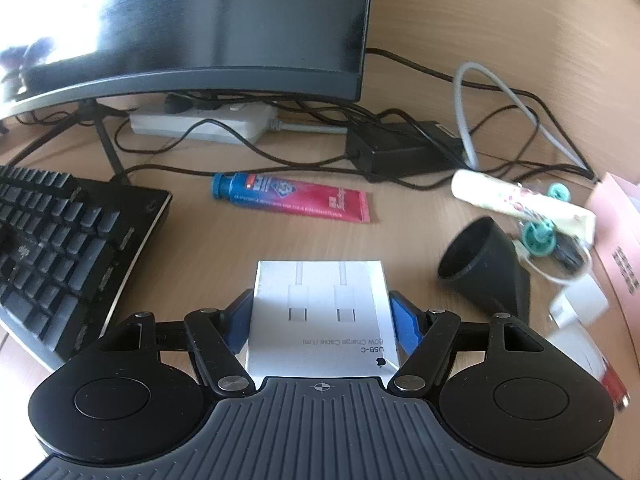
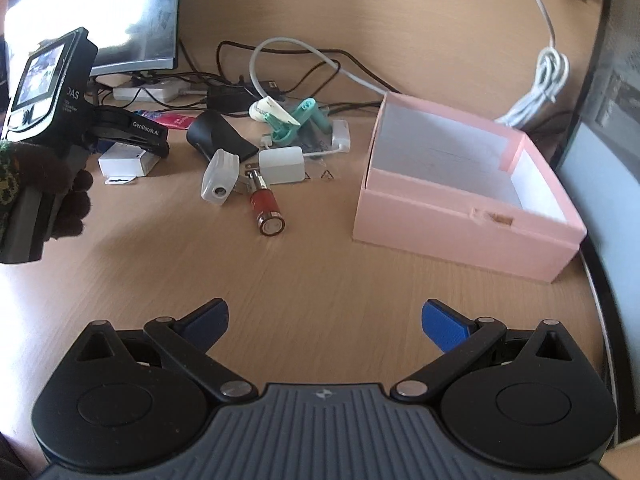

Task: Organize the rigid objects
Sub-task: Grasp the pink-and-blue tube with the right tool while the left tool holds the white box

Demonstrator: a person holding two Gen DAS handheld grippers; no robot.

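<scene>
My left gripper [image 1: 322,320] is shut on a white USB-C cable box [image 1: 320,312], its blue pads against both sides; the same box shows in the right wrist view [image 2: 126,162], just above the desk. My right gripper [image 2: 324,320] is open and empty above bare desk. An open pink box [image 2: 468,220] stands at the right. Loose items lie in a pile: a red battery [image 2: 266,208], a white charger [image 2: 282,166], a clear white case [image 2: 219,176], a black funnel-shaped piece [image 1: 480,270], teal clips [image 2: 304,120], a cream tube [image 1: 520,204] and a red-blue tube [image 1: 292,198].
A curved monitor [image 1: 180,20] stands at the back with a power strip [image 1: 200,124], a black adapter [image 1: 400,148] and tangled cables behind it. A black keyboard [image 1: 60,248] lies at the left. A coiled white cable [image 2: 540,80] lies behind the pink box.
</scene>
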